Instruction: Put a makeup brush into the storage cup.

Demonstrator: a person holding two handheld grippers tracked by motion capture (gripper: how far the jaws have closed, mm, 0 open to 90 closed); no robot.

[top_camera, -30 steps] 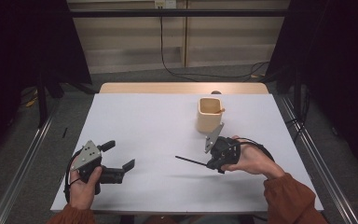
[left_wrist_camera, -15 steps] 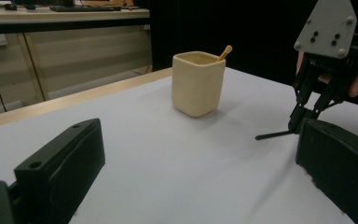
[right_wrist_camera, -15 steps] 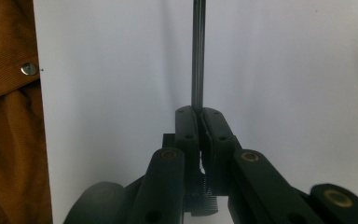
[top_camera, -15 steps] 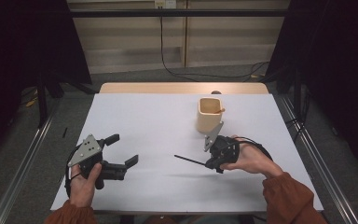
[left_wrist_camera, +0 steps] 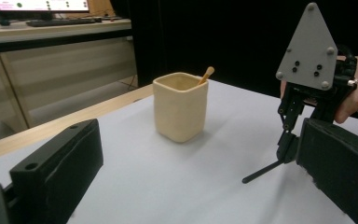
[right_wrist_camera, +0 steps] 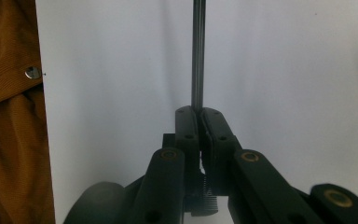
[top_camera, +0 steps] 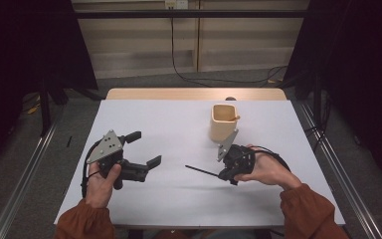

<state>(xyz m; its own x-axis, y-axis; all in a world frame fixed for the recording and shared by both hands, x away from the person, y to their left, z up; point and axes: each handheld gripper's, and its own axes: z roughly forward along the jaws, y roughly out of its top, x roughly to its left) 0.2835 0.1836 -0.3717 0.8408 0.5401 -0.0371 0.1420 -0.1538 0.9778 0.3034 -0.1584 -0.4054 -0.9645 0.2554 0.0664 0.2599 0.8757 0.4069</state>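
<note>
**Thin black stick clamped in the right gripper, left jaws wide apart**

From above, the right gripper lies low on the white table, near the beige cup, its jaws pressed together on a thin black stick pointing left. The right gripper view shows the stick pinched between the pads. The left gripper hovers with jaws spread and nothing between them. Its own view reveals a wooden stick leaning in the cup.
</note>
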